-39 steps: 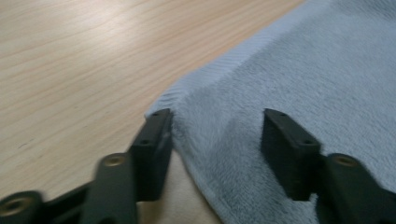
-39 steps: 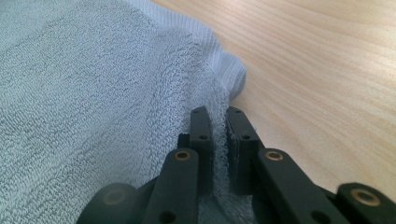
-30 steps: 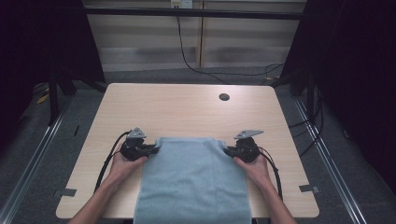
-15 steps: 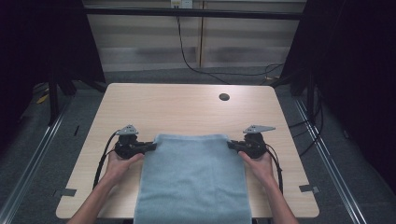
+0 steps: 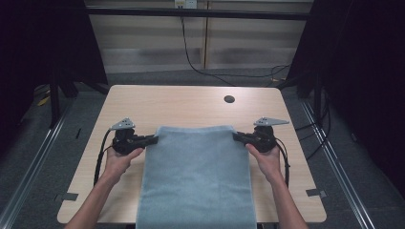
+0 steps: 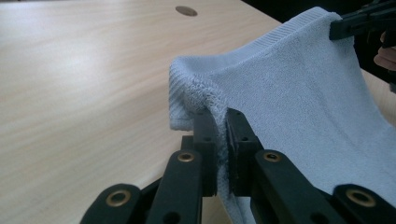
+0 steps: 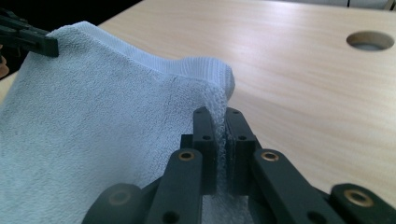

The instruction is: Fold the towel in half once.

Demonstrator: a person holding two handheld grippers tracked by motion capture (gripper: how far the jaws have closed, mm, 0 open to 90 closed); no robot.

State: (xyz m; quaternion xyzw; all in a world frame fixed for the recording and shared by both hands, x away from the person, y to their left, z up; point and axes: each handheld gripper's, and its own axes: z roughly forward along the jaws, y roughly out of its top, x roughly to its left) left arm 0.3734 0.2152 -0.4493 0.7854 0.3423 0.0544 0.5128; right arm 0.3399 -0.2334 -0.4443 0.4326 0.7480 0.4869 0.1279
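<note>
A light blue towel (image 5: 196, 176) hangs stretched between the two grippers, lifted off the wooden table (image 5: 191, 107), with its near end draped over the front edge. My left gripper (image 5: 154, 139) is shut on the towel's far left corner (image 6: 196, 93); the cloth is pinched between the black jaws. My right gripper (image 5: 237, 136) is shut on the far right corner (image 7: 212, 74) in the same way. In the left gripper view the other gripper's tip (image 6: 359, 23) clamps the far corner. The right gripper view shows the left one's tip (image 7: 28, 39) likewise.
A round cable hole (image 5: 229, 99) sits in the table's far right part. Bare wood lies beyond the towel and to both sides. Black cables trail from each gripper along the person's forearms. Dark curtains and metal rails flank the table.
Both grippers have risen and moved apart, pulling the towel's far edge up off the table and taut between them. The jaws stay clamped on the corners.
</note>
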